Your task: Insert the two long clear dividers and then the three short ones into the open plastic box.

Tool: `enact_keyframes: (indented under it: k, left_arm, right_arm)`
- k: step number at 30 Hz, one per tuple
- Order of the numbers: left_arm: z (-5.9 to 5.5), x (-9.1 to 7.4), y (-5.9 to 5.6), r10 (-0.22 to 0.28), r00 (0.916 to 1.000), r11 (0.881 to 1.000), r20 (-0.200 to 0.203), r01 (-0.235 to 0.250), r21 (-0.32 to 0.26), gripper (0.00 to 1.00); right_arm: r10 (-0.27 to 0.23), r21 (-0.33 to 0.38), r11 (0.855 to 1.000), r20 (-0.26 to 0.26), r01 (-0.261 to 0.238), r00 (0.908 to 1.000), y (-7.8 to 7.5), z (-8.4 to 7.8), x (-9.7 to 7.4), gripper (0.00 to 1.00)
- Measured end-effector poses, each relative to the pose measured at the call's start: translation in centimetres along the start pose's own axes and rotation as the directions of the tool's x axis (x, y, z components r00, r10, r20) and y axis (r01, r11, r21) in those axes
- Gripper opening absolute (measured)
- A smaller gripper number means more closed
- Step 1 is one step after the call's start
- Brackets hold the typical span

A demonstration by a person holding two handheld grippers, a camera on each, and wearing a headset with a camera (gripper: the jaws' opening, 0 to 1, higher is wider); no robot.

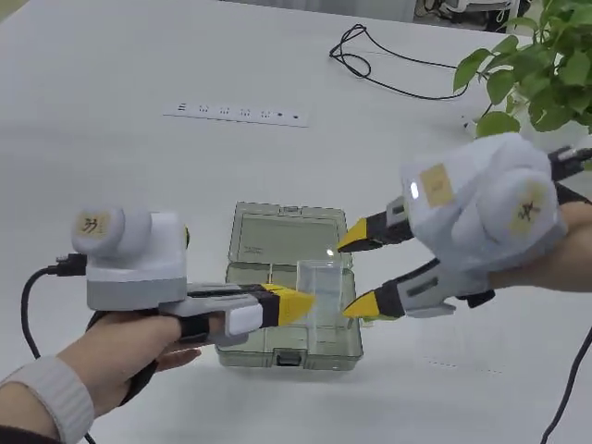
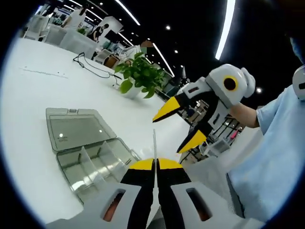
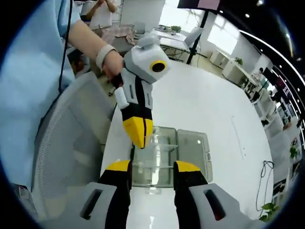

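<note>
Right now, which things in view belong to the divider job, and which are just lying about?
Part of the job: the open plastic box; the clear divider pinched in the shut left gripper; dividers already in the box; the open right gripper over the box.
Lying about: the power strip; the black cable; the potted plant.

Left tool held level, jaws clamped on a divider, right tool opposite, jaws spread wide
</note>
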State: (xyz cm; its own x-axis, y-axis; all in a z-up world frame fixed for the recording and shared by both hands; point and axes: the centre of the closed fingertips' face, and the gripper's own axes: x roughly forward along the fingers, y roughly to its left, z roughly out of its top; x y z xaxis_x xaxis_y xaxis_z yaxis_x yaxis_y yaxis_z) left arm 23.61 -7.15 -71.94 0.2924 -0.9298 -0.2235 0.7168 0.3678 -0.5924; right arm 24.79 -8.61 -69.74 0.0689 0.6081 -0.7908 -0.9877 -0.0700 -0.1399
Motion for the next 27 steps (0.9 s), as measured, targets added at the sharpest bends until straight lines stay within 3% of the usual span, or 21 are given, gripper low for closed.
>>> enact_keyframes:
  k: [3, 5, 8, 10, 11, 14, 23, 27]
  left_arm:
    - [-0.2, -0.3, -0.2, -0.007, 0.9996, 0.995, -0.029, 0.01, 0.096, 0.0]
    - [-0.6, -0.4, -0.5, -0.01, 0.9982, 0.979, -0.06, 0.022, 0.204, 0.0]
    - [-1.2, -0.4, -0.7, -0.014, 0.9953, 0.962, -0.096, 0.039, 0.27, 0.0]
    - [-1.5, -0.3, -0.9, -0.019, 0.9945, 0.959, -0.103, 0.048, 0.281, 0.0]
    - [-1.8, -0.3, -1.1, -0.027, 0.9935, 0.952, -0.111, 0.059, 0.299, 0.0]
    - [-1.6, -0.3, -1.3, -0.033, 0.9943, 0.938, -0.101, 0.066, 0.341, 0.0]
    - [-1.0, -0.4, -1.7, -0.057, 0.9961, 0.918, -0.068, 0.079, 0.388, 0.0]
    - [-0.8, -0.5, -1.8, -0.063, 0.9962, 0.915, -0.06, 0.082, 0.394, 0.0]
  right_arm:
    - [0.052, 0.036, 0.998, 0.022, -0.053, 0.9984, 0.1, 1.0, -0.3, 0.31]
    - [0.103, 0.066, 0.992, 0.015, -0.104, 0.9945, 0.7, 1.1, -0.2, 0.32]
    - [0.126, 0.044, 0.991, -0.012, -0.125, 0.992, 0.3, 0.7, 0.3, 0.29]
    - [0.146, 0.038, 0.989, -0.024, -0.145, 0.989, 0.7, 0.9, 0.5, 0.24]
    - [0.182, 0.053, 0.982, -0.037, -0.18, 0.9826, 1.4, 1.0, 0.7, 0.23]
    - [0.214, 0.047, 0.976, -0.062, -0.211, 0.9748, 1.9, 1.1, 1.1, 0.18]
    - [0.287, 0.058, 0.957, -0.09, -0.283, 0.9537, 2.4, 1.1, 1.2, 0.09]
    - [0.319, 0.076, 0.947, -0.096, -0.313, 0.9428, 2.5, 1.1, 1.0, 0.06]
